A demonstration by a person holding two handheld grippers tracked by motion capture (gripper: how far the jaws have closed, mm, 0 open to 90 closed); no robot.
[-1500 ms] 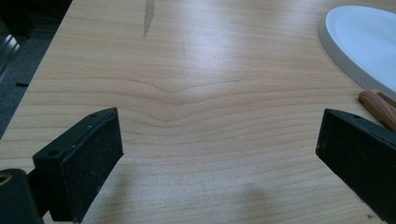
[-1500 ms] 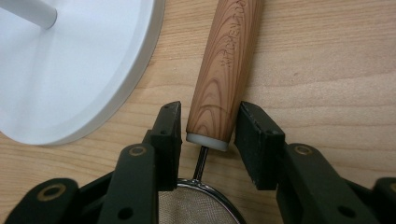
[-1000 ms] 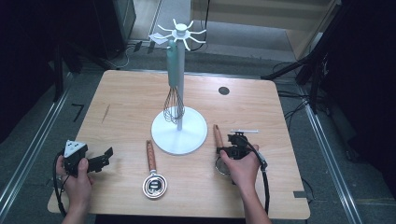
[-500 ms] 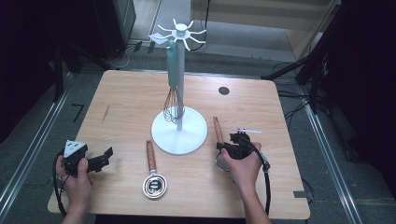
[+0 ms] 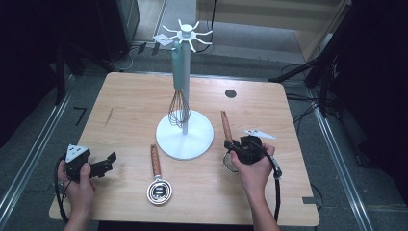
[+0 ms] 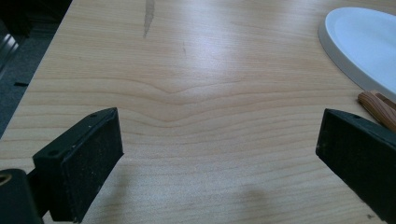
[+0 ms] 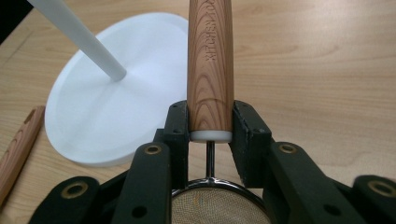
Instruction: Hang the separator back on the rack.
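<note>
My right gripper (image 7: 210, 126) is shut on the wooden handle of a mesh strainer (image 7: 210, 60), near where the handle meets the metal ring. In the high view the strainer (image 5: 225, 126) lies right of the white stand base (image 5: 185, 137), with the right gripper (image 5: 236, 147) over it. A whisk (image 5: 179, 108) with a teal handle hangs from the stand's top arms (image 5: 185, 34). A second wooden-handled utensil (image 5: 156, 175) with a round metal head lies in front of the base. My left gripper (image 5: 108, 161) is open at the table's front left, over bare wood (image 6: 210, 116).
The wooden table (image 5: 125, 106) has a dark round hole (image 5: 231, 93) at the back right. Grey floor and metal rails surround the table. The stand base's rim (image 6: 355, 42) lies far right in the left gripper view.
</note>
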